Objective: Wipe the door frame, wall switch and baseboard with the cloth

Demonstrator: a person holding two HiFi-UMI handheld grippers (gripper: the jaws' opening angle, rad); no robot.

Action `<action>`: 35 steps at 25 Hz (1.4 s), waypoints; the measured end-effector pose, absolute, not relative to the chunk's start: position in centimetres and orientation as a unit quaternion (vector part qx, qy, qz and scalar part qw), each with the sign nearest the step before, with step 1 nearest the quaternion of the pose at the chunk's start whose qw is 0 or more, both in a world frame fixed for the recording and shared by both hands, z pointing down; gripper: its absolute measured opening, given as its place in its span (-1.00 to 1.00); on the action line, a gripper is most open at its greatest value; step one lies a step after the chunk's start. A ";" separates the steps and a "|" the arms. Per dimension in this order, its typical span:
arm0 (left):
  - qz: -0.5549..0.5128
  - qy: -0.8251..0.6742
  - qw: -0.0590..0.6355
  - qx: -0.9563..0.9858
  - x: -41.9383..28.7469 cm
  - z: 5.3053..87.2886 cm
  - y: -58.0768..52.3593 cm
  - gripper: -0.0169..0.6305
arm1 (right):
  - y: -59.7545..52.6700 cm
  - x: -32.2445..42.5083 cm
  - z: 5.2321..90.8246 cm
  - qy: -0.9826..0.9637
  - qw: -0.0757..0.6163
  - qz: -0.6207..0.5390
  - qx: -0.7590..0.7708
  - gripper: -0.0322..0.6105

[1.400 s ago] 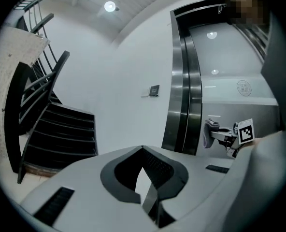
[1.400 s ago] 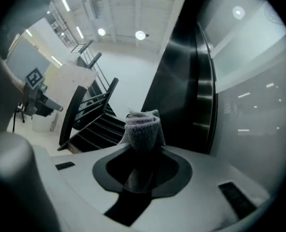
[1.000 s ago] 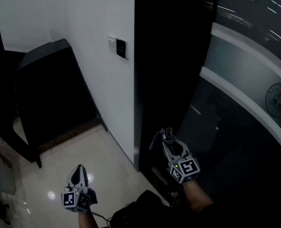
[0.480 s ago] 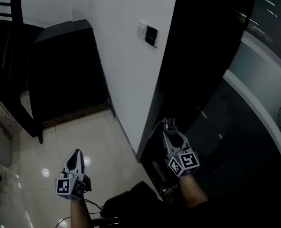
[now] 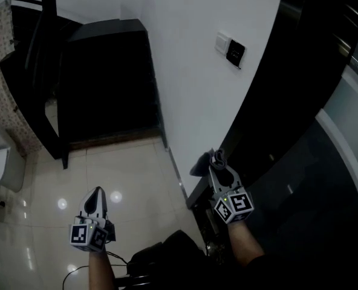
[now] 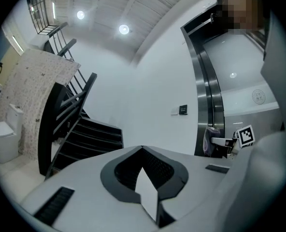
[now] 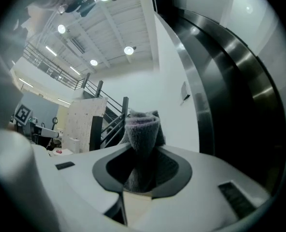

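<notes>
Clamping a grey cloth [image 7: 143,129], the right gripper [image 7: 142,170] has its jaws pressed together on the fabric. The lower part of the cloth is pinched down in the dark notch between the fingers [image 7: 179,166], and a rolled, fuzzy fold stands up beyond their tips. In the head view this gripper [image 5: 218,169] is held low beside the corner where the white wall [image 5: 191,71] meets the dark door frame [image 5: 270,119], with the cloth [image 5: 215,157] bunched at its tip, near the frame's edge; whether it touches cannot be told. The wall switch [image 5: 230,49] sits well above it on the wall, and the same switch [image 6: 182,110] shows small in the left gripper view. The left gripper [image 5: 95,193] hangs over the pale tiled floor [image 5: 130,168], well apart from the wall. Its jaws are closed against each other with nothing between them [image 6: 143,151]. A dark staircase [image 6: 85,134] rises to the left.
</notes>
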State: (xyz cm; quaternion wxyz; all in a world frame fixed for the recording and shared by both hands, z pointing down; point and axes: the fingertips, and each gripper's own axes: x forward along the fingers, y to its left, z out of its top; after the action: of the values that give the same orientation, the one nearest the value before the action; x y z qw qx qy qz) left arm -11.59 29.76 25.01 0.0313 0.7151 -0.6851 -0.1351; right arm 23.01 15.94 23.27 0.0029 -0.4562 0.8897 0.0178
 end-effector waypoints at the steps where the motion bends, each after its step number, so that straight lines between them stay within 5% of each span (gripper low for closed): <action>1: -0.134 -0.692 0.030 0.709 -12.8 25.0 30.3 -0.95 | 15.6 21.6 23.4 0.894 0.004 0.015 -0.448 -0.61; 14: -0.104 -0.805 0.037 0.583 -26.2 28.0 33.6 -0.95 | 8.4 -0.1 30.4 0.956 -0.013 -0.062 -0.286 -0.61; 21: -0.101 -0.819 0.050 0.563 -34.8 28.4 26.1 -0.95 | -2.2 -9.2 31.5 0.954 -0.003 -0.073 -0.290 -0.61; 28: -0.088 -0.792 0.036 0.603 -40.0 26.1 9.7 -0.95 | -16.0 -11.9 31.7 0.941 0.008 -0.078 -0.330 -0.61; 35: -0.092 -0.684 0.069 0.720 -40.1 28.3 -10.5 -0.95 | -24.3 -5.1 32.1 0.883 -0.015 -0.048 -0.466 -0.61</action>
State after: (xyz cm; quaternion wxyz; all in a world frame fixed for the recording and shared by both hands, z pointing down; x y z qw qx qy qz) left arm -40.07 -10.51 28.30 0.0690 0.7201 -0.6842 -0.0924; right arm -5.13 -24.28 32.06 -0.0155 -0.4659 0.8834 -0.0479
